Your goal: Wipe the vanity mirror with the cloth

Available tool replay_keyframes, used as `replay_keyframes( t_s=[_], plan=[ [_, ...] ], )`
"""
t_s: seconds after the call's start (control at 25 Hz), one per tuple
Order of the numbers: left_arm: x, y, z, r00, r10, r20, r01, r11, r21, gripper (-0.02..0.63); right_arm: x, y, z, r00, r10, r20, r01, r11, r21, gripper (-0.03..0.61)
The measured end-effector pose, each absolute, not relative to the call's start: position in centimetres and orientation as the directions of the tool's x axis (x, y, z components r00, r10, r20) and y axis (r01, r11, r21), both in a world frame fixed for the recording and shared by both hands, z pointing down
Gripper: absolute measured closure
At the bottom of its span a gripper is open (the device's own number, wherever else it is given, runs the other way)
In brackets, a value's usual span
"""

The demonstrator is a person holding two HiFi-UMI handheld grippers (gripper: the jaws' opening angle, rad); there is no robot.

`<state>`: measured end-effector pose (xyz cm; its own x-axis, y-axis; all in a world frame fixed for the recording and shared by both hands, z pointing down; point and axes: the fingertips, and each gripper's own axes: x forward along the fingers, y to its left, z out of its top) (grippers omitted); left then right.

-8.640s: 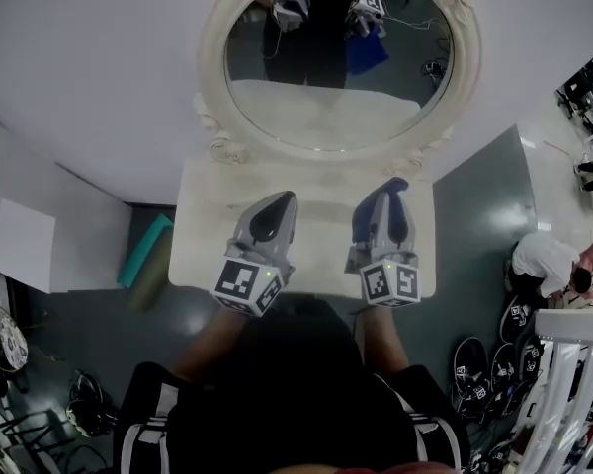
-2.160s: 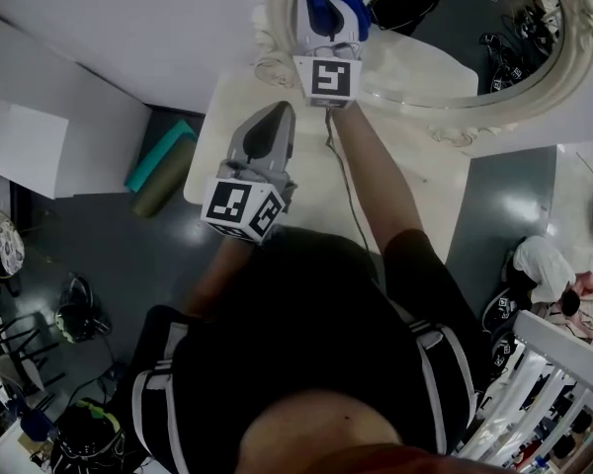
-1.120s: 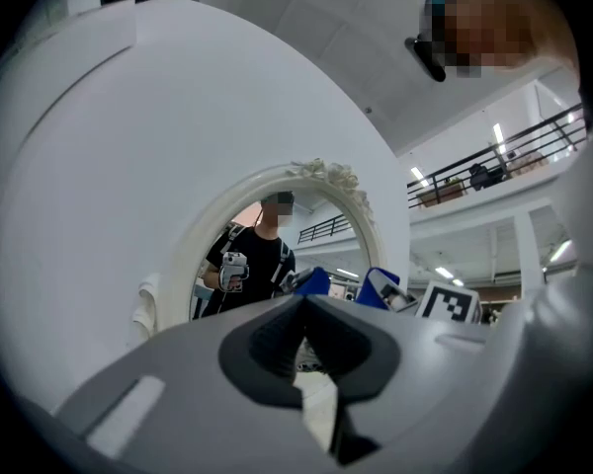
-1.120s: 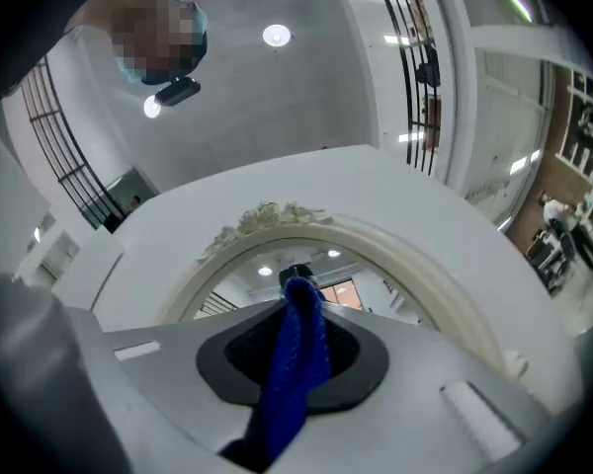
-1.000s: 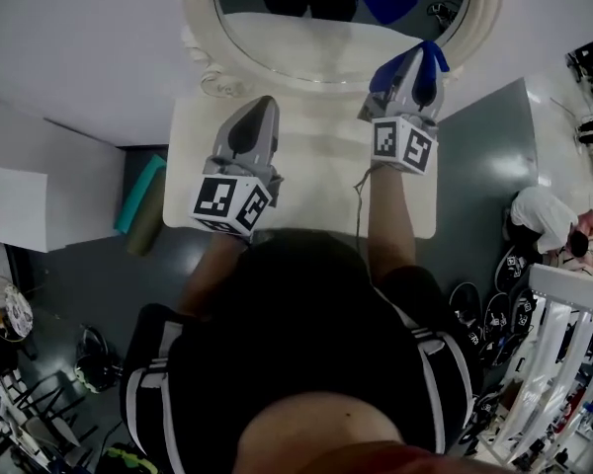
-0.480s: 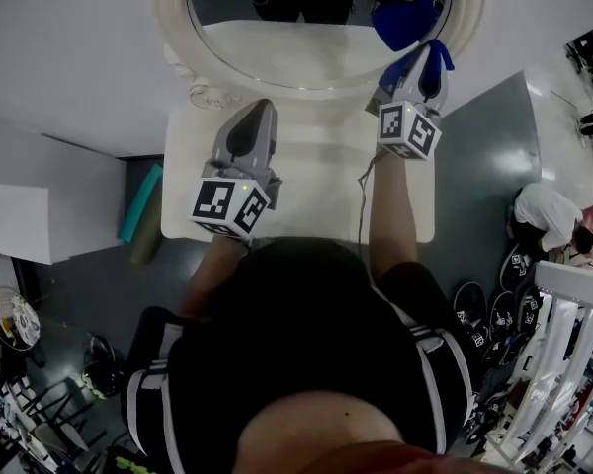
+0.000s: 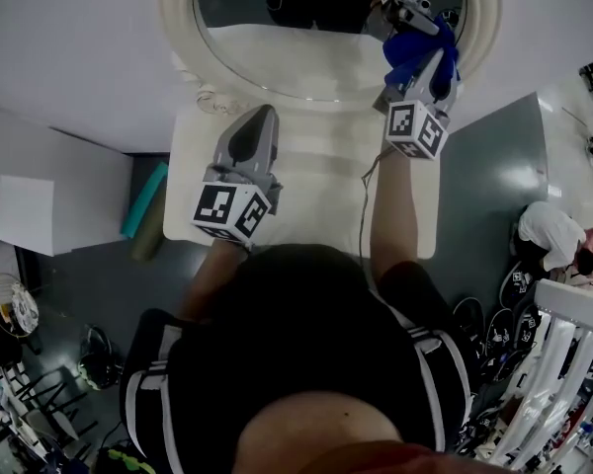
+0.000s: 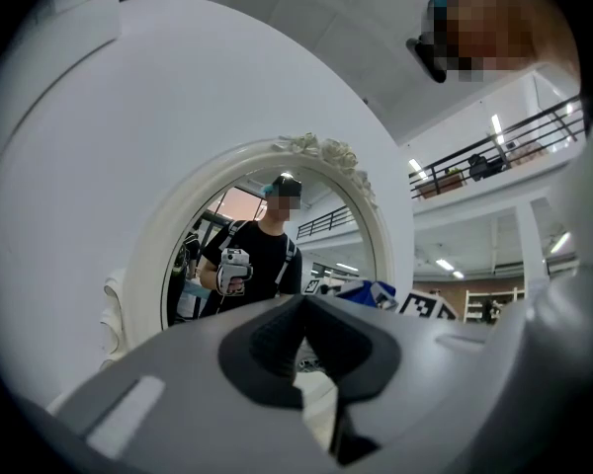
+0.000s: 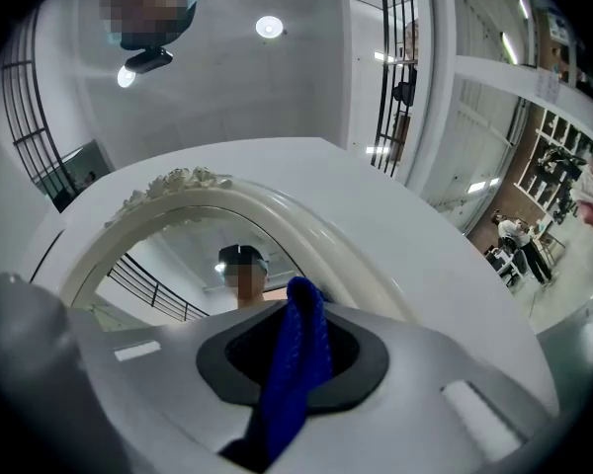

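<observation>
The oval vanity mirror (image 7: 306, 52) in its ornate white frame (image 7: 178, 38) stands behind the cream vanity table (image 7: 311, 200). My right gripper (image 7: 437, 52) is raised against the glass near the frame's right side, shut on a blue cloth (image 7: 413, 55). In the right gripper view the blue cloth (image 9: 295, 363) hangs pinched between the jaws, with the mirror frame (image 9: 277, 210) just ahead. My left gripper (image 7: 260, 112) hovers over the table's left half, shut with nothing in it. In the left gripper view that left gripper (image 8: 301, 300) faces the mirror (image 8: 262, 255).
A cable (image 7: 362, 210) trails from the right gripper along the arm. A teal roll (image 7: 143, 203) lies on the floor left of the table. A white panel (image 7: 20, 215) stands further left. A person (image 7: 558, 240) crouches at the right near a white rack (image 7: 563, 363).
The right gripper has lifted the blue cloth from the mirror's lower right rim up onto the glass; earlier it was at the mirror's left. The left gripper has stayed over the table.
</observation>
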<state>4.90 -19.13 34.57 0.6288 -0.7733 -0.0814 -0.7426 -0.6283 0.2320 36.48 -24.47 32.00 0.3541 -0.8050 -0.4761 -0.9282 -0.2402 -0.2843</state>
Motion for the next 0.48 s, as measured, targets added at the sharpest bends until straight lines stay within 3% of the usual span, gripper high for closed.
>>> replay_keyframes(
  t_s=[0.48],
  plan=[
    [4.6, -19.8, 34.5, 0.625, -0.775, -0.091, -0.738, -0.625, 0.252, 0.604, 35.7, -25.3, 29.1, 0.333, -0.753, -0.568, -0.935, -0.182, -0.306, 0.541]
  ],
)
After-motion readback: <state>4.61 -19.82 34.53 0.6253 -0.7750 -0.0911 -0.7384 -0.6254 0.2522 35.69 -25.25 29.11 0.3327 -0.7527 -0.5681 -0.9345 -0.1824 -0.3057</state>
